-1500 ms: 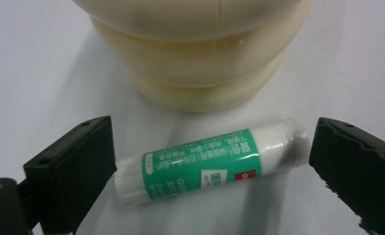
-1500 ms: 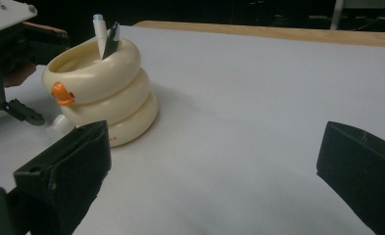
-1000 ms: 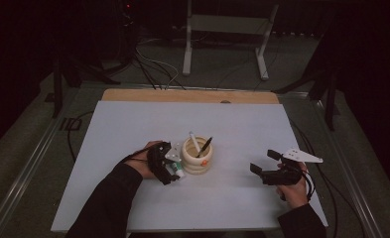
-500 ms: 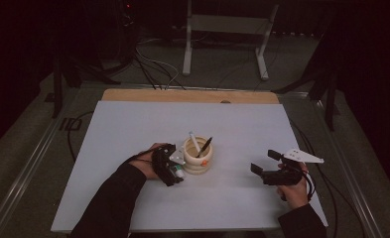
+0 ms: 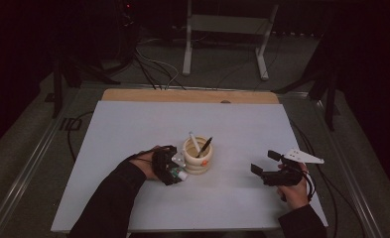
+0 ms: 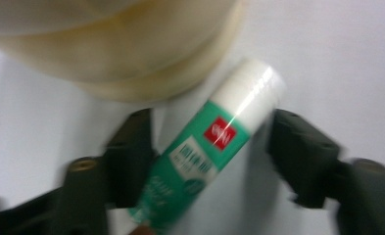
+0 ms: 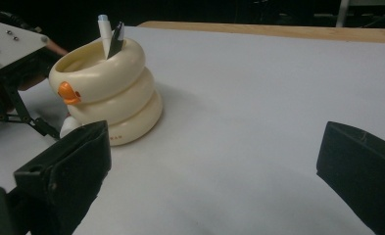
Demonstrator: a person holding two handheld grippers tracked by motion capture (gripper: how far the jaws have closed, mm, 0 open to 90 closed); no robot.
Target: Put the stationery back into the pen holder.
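Glue stick (image 6: pixel 207 164), a green-and-white plastic tube with a white cap and a small red logo, is lying flat on the white table (image 5: pixel 133 134), just beside the base of the cream ringed pen holder (image 5: pixel 197 156) with an orange duck bill, cap end toward the holder. Left gripper (image 6: pixel 209 156) is straddling the tube at the holder's foot, and its jaws have just been closing: the tube is sitting diagonally between them, one pad seemingly at the label, the other with a gap showing beside the cap (blurry, so no firm grip yet as far as I can tell). Right gripper (image 5: pixel 269 166) is hovering well apart from the holder on its other side, jaws spread wide, nothing between them. A white pen (image 5: pixel 194 142) and a dark pen (image 5: pixel 205 146) are standing in the holder.

Handling guess: the tube is looking light, stiff and smooth, so it is likely to roll or twist out of a skewed pinch. Best hold is probably across the green label at mid-body, not on the cap, which could pull off.
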